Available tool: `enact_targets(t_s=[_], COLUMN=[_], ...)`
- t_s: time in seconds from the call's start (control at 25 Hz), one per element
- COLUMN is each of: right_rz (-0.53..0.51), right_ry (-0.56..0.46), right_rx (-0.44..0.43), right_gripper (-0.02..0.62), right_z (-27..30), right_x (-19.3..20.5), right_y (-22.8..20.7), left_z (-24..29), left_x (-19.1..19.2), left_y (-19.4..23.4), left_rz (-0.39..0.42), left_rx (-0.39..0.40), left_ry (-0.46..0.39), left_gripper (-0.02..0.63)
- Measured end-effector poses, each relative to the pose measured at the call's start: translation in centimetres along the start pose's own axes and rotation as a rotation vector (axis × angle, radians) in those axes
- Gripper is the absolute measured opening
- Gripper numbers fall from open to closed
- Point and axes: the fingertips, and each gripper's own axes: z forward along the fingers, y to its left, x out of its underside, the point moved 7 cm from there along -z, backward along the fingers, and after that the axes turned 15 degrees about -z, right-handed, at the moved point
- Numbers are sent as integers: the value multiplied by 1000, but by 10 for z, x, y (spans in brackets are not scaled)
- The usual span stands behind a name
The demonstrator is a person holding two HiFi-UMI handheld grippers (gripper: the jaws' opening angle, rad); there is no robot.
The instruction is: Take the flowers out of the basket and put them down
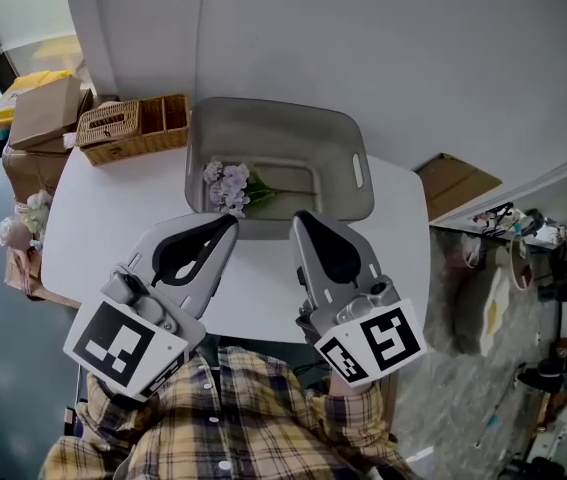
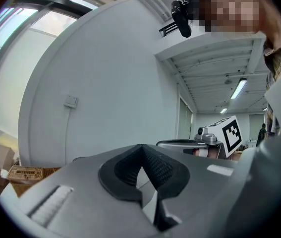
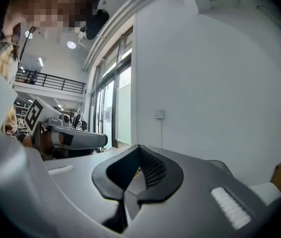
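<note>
Head view first: I'm looking down on the white table [image 1: 93, 208], and the grey basket [image 1: 273, 105] sits at its far side. The flowers [image 1: 229, 186], a pale lilac bunch, lie inside the basket against its left end, with the stem running right along the bottom. The left gripper [image 1: 231, 220] and the right gripper [image 1: 301, 216] hover side by side on the near side of the basket, noses pointing at it, well short of the blooms. A wicker tray [image 1: 128, 128] stands off at the table's far left corner, out of my way.

Left gripper view: the jaws are pressed tip to tip with nothing between them. It points up at the wall, not at the basket.

Right gripper view: same story, jaws fully together and empty, aimed at wall and windows.

So I judge the reach hasn't begun. To do it well, I'd spread the left jaws first, tip the nose down over the near rim, and go for the stem just below the blooms, not the soft heads, which would likely crush. Then close gently, lift straight up clear of the wall, and lay them on bare table.
</note>
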Motion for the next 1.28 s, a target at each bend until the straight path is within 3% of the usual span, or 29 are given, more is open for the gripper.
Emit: enact_targets(t_s=[0.48, 1.28], right_rz=[6, -34], right_ry=[38, 58], right_rx=[63, -22], right_gripper=[6, 6], right_z=[65, 69], right_x=[1, 6], right_y=[-21, -52], left_z=[27, 43], left_x=[-20, -17], left_y=[67, 66], left_rz=[-23, -42], left_rx=[46, -40], left_ry=[49, 21], left_gripper=[12, 12])
